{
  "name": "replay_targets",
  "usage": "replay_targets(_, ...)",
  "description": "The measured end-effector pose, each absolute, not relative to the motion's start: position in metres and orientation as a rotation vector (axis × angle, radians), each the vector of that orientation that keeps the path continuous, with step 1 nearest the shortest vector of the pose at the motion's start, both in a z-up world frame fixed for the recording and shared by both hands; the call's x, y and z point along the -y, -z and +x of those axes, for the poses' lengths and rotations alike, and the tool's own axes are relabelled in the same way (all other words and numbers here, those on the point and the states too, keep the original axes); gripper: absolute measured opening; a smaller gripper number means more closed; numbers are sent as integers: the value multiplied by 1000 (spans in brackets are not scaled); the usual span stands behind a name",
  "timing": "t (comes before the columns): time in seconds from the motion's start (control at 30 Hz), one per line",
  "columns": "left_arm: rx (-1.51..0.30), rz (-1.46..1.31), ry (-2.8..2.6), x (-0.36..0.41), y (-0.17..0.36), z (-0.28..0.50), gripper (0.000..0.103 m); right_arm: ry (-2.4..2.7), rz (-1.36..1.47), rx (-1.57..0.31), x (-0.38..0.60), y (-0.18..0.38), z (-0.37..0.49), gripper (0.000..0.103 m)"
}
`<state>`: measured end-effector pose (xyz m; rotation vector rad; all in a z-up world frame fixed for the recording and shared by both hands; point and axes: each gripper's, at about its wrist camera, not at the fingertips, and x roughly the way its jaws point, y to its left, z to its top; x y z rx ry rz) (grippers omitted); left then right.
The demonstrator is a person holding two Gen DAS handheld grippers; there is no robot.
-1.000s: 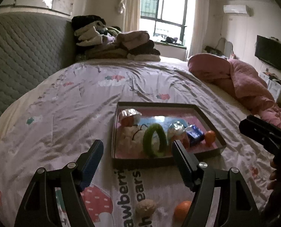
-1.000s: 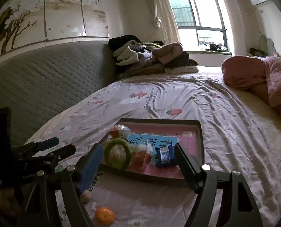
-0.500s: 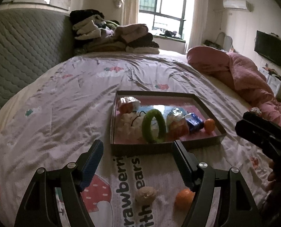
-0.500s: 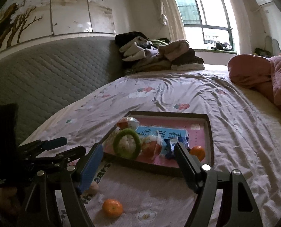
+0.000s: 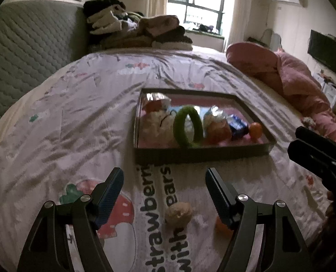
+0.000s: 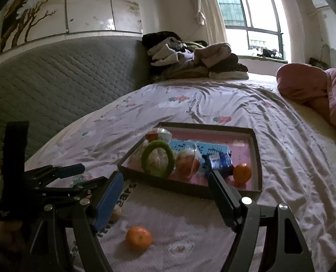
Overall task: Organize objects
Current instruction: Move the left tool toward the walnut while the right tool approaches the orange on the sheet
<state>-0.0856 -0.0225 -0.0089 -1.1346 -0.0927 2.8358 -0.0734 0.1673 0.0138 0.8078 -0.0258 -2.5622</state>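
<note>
- Left gripper (image 5: 164, 184) hovered low over the sheet (image 5: 54, 136), fingers spread wide, nothing between them — pulled back nearer than half a second earlier, so more of the printed lettering showed ahead.
- Just beyond its fingertips lay the beige lump (image 5: 178, 212), now framed between the open fingers rather than down at the picture's bottom edge; judged the likeliest next pick.
- Right of that lump, touching nothing, sat the loose orange (image 6: 138, 238), half hidden behind the left gripper's right finger in its own view.
- Right gripper (image 6: 165, 184) also released and empty, drawn back likewise, with the loose orange lying between and below its fingers.
- Farther off, the tray (image 5: 202, 154) held the green ring (image 5: 187, 127) standing on edge, a white fluffy thing (image 5: 156, 122), wrapped snacks, a blue packet (image 5: 237, 124) and a second orange (image 5: 255, 130) at the near right corner.
- Judged mostly done — two pieces left outside, both within easy reach.
- Far end: stacked clothes (image 5: 134, 29) and pink quilt (image 5: 292, 79), untouched by either gripper.
</note>
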Motion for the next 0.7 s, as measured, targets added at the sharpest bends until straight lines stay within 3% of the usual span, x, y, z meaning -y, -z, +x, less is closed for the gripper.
replay_targets(0.7, 4, -1338, -2765, 18, 42, -87, 76, 2419, 1093, -113, -143, 43, -64, 77)
